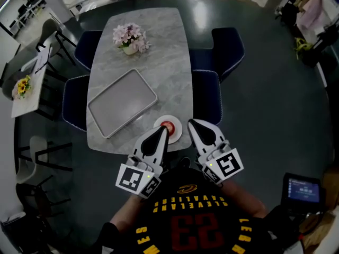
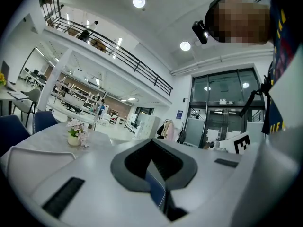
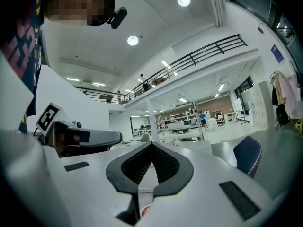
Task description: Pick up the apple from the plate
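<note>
While the left gripper (image 1: 161, 133) and right gripper (image 1: 193, 124) hover level, each with jaws pressed together on nothing, the apple (image 1: 167, 126) sits on its plate (image 1: 178, 128), just ahead between their tips.

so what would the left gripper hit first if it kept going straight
Probably the apple on the plate, just ahead of the left gripper in the head view. Its own view shows no apple, so it may pass over it.
</note>
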`<action>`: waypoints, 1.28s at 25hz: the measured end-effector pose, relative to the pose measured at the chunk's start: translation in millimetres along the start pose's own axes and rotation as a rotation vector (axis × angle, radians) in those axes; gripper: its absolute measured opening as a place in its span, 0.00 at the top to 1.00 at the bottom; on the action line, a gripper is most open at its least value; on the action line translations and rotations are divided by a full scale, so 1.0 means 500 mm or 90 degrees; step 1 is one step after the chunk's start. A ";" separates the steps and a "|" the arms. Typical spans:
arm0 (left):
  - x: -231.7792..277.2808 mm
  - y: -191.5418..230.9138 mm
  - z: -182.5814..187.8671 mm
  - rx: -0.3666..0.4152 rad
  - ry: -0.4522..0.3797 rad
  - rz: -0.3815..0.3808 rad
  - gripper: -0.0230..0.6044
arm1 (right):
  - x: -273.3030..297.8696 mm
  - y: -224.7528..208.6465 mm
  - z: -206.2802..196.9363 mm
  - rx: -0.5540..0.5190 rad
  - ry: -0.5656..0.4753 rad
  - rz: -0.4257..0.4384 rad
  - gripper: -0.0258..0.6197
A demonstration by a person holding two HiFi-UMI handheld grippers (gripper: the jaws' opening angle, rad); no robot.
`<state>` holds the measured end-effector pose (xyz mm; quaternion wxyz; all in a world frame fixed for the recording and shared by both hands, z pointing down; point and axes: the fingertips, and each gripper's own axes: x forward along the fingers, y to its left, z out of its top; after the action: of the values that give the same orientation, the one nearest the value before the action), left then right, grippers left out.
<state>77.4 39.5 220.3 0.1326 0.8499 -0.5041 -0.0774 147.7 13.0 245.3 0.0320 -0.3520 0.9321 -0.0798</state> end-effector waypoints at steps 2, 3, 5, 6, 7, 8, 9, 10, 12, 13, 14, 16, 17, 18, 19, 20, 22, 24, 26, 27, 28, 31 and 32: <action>0.000 -0.003 -0.004 0.001 0.005 -0.003 0.96 | -0.003 -0.001 -0.003 0.004 0.003 -0.002 0.95; 0.000 -0.004 -0.005 0.000 0.006 -0.003 0.96 | -0.004 0.000 -0.004 0.005 0.004 -0.002 0.95; 0.000 -0.006 -0.004 0.000 0.005 -0.004 0.96 | -0.004 0.001 -0.005 0.005 0.004 0.000 0.95; 0.000 -0.006 -0.005 0.003 0.005 -0.005 0.96 | -0.004 0.003 -0.005 0.004 0.004 0.002 0.95; -0.001 -0.007 -0.006 0.007 0.006 -0.005 0.96 | -0.004 0.004 -0.005 0.004 0.004 0.003 0.95; -0.002 -0.007 -0.006 0.010 0.007 -0.005 0.96 | -0.005 0.006 -0.005 0.004 0.004 0.004 0.95; -0.002 -0.008 -0.007 0.012 0.009 -0.005 0.96 | -0.005 0.007 -0.005 0.005 0.004 0.006 0.95; -0.002 -0.008 -0.008 0.013 0.010 -0.004 0.96 | -0.005 0.009 -0.005 0.007 0.004 0.007 0.95; -0.003 -0.008 -0.009 0.014 0.013 -0.003 0.96 | -0.005 0.011 -0.005 0.008 0.004 0.009 0.95; -0.003 -0.009 -0.009 0.015 0.013 -0.002 0.96 | -0.005 0.012 -0.006 0.008 0.005 0.009 0.95; -0.004 -0.008 -0.010 0.016 0.014 -0.001 0.96 | -0.005 0.012 -0.007 0.008 0.006 0.010 0.95; -0.006 -0.007 -0.012 0.015 0.016 0.000 0.96 | -0.005 0.014 -0.009 0.007 0.007 0.011 0.95; -0.006 -0.008 -0.013 0.014 0.016 -0.001 0.96 | -0.004 0.015 -0.010 0.005 0.007 0.012 0.95; -0.007 -0.008 -0.014 0.013 0.017 -0.002 0.96 | -0.004 0.015 -0.010 0.004 0.007 0.012 0.95; -0.007 -0.009 -0.015 0.010 0.018 -0.004 0.96 | -0.004 0.015 -0.010 0.005 0.008 0.012 0.95; -0.007 -0.010 -0.017 0.009 0.020 -0.005 0.96 | -0.005 0.014 -0.011 0.007 0.009 0.011 0.95; -0.007 -0.011 -0.018 0.009 0.022 -0.005 0.96 | -0.005 0.014 -0.011 0.009 0.010 0.010 0.95; -0.005 -0.012 -0.015 0.009 0.019 -0.004 0.96 | -0.005 0.014 -0.012 0.006 0.010 0.011 0.95; -0.004 -0.011 -0.016 0.010 0.020 -0.002 0.96 | -0.006 0.014 -0.014 0.001 0.013 0.012 0.95; -0.004 -0.009 -0.019 0.009 0.022 -0.001 0.96 | -0.005 0.013 -0.015 0.000 0.014 0.012 0.95; -0.003 -0.007 -0.020 0.007 0.022 0.000 0.96 | -0.003 0.012 -0.016 0.001 0.015 0.012 0.95; 0.000 0.000 -0.023 0.002 0.021 -0.001 0.96 | 0.003 0.011 -0.021 0.010 0.018 0.008 0.95; 0.000 0.002 -0.025 0.002 0.023 -0.002 0.96 | 0.004 0.011 -0.022 0.010 0.018 0.007 0.95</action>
<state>79.5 41.0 232.5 0.1401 0.8522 -0.5004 -0.0610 141.3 17.3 255.1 0.0219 -0.3453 0.9338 -0.0916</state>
